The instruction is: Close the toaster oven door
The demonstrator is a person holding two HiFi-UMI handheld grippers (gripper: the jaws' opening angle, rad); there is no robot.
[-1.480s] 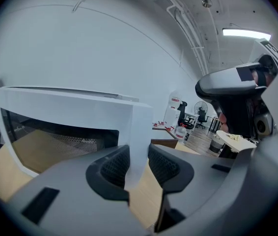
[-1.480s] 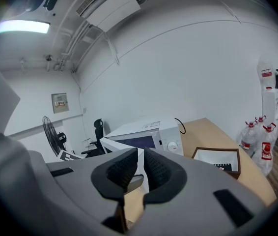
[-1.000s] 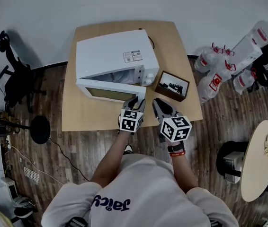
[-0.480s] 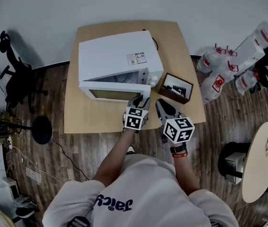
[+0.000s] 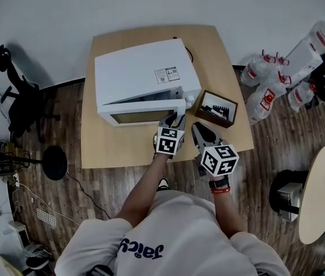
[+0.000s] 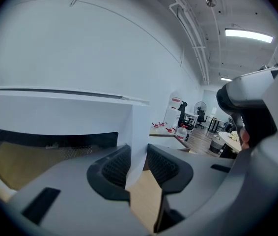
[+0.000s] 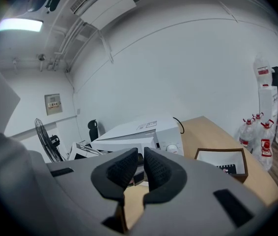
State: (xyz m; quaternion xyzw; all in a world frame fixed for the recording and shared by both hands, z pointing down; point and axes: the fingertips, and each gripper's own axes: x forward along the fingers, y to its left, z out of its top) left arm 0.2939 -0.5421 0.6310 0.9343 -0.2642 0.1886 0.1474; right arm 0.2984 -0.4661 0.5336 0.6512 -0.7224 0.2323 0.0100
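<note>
White oven [image 5: 142, 73] on the table [image 5: 214, 50], toward its left and back, label on top. Door [image 5: 142, 117] not yet shut: tipped forward off the front, with a dark gap along its top edge, wider at the left, and the tan window facing the person.

Left tool [image 5: 172, 120] at the door's right end, just below the knobs [image 7: 172, 149]. Touching the door or not, cannot tell. Jaws parted a little, released, nothing pinched between the pads. Beyond the gap, in the left gripper view, the oven's front right corner and a strip of bare table. Door window low at that view's left, behind the left jaw.

Right tool [image 5: 200, 130] just beside the left one, over the table's front edge, apart from the door. Jaws drawn together to a thin slit, clenched on nothing. Aimed toward the oven's knob side, box at the right of the right gripper view.

Brown box [image 5: 220, 98] just right of the oven, open on top, white inside with small dark bits.

On the floor: bottles [image 5: 258, 71] with red labels at the right, black chair [image 5: 22, 99] at the left.
</note>
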